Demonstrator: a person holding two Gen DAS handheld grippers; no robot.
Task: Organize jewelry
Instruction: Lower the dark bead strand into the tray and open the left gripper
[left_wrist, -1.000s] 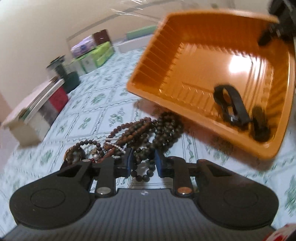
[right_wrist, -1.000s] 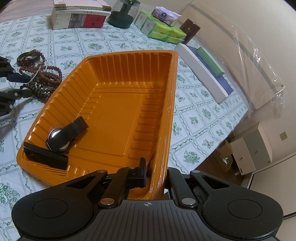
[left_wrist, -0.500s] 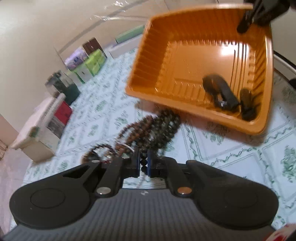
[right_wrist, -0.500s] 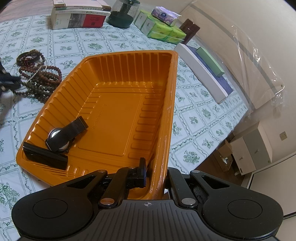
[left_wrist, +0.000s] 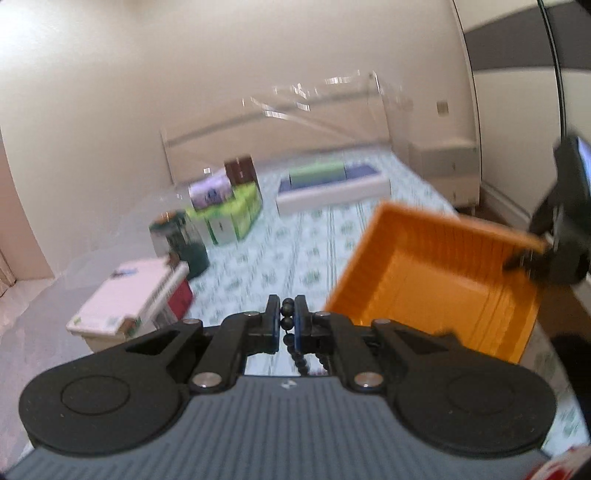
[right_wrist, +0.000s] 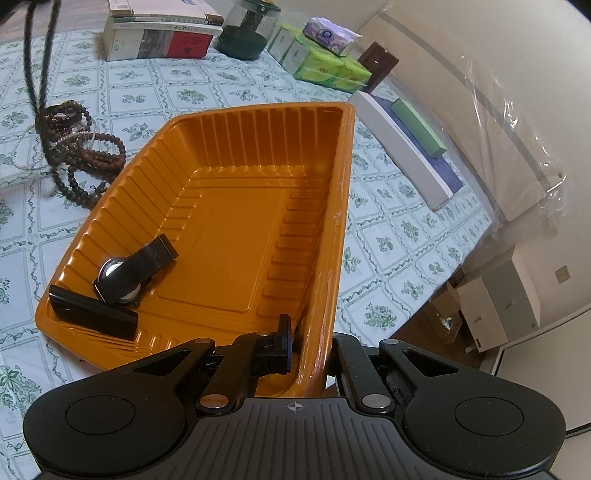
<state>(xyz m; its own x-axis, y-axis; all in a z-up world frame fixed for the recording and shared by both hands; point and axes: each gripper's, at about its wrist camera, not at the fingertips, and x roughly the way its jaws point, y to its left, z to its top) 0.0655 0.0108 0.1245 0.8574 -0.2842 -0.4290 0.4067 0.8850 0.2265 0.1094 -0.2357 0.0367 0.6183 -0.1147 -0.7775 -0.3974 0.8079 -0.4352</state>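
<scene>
In the left wrist view the left tongs (left_wrist: 286, 320) are pressed together on a strand of dark beads (left_wrist: 286, 325), which shows between the pads and trails down out of sight below them; the picture is blurred, and the orange tray (left_wrist: 436, 280) lies ahead and to the right on the patterned tabletop (left_wrist: 295, 236), with the right tongs (left_wrist: 524, 260) dark at its far rim. A beaded strand like this is probably light, limp and smooth: it would sag, swing and slide through a loose pinch, so a firm hold squarely on a bead, or between two, looks safest, and its thread could likely snap if a snag is pulled hard. In the right wrist view the right tongs (right_wrist: 308, 341) pinch the near wall of the orange tray, which holds a wristwatch (right_wrist: 125, 273) and a black rectangular piece (right_wrist: 92, 314) at its left end. The dark strand hangs from the top left corner down to the heap of bead bracelets (right_wrist: 81, 155) left of the tray, and its lower end appears to be tangled in that heap. The tray looks thin and flexible, so a grip at its wall may bend it.
</scene>
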